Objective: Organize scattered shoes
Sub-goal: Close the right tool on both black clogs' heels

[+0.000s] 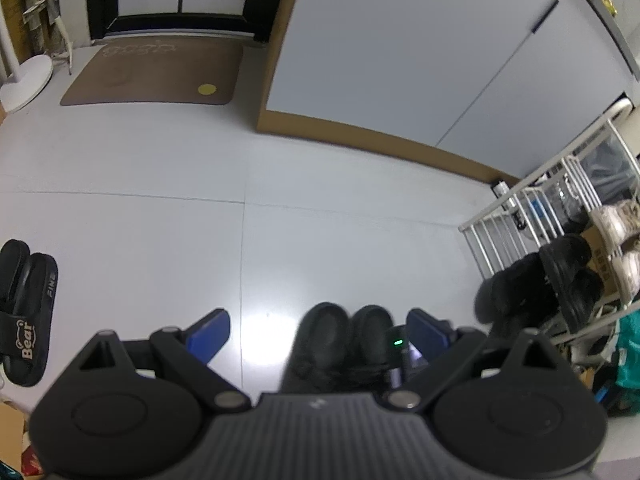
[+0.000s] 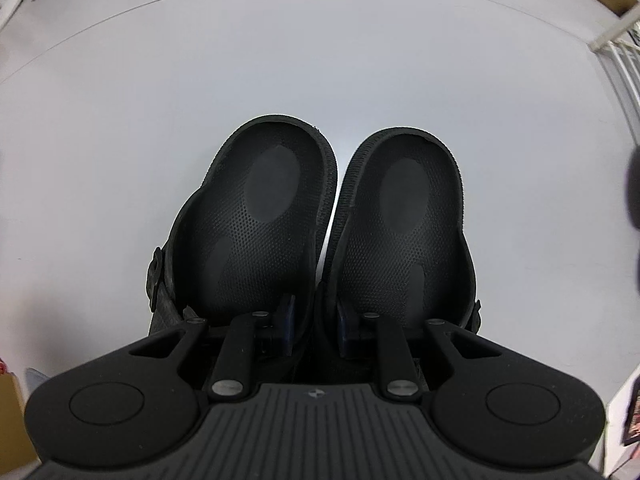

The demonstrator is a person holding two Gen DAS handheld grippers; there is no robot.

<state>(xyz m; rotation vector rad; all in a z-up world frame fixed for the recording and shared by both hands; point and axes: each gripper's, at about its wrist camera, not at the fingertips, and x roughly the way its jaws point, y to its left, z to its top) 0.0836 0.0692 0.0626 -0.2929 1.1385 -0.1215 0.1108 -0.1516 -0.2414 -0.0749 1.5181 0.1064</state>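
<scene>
A pair of black clogs [image 2: 264, 216] fills the right wrist view, the two shoes side by side with their textured insoles facing the camera. My right gripper [image 2: 316, 320] points down and is shut on them. Its blue pads [image 2: 287, 316] pinch the two inner walls where the clogs meet. Whether the clogs rest on the pale floor is not clear. In the left wrist view the same clogs [image 1: 332, 336] lie low between my left gripper's [image 1: 320, 330] spread blue fingers [image 1: 210, 330]. The left gripper is open, hovers above them and holds nothing.
Black "Bear" slides [image 1: 24, 312] lie on the floor at far left. A white shoe rack [image 1: 560, 208] at the right holds several shoes, with dark fluffy shoes [image 1: 516, 284] on the floor against it. A brown doormat [image 1: 156, 76] lies before the door.
</scene>
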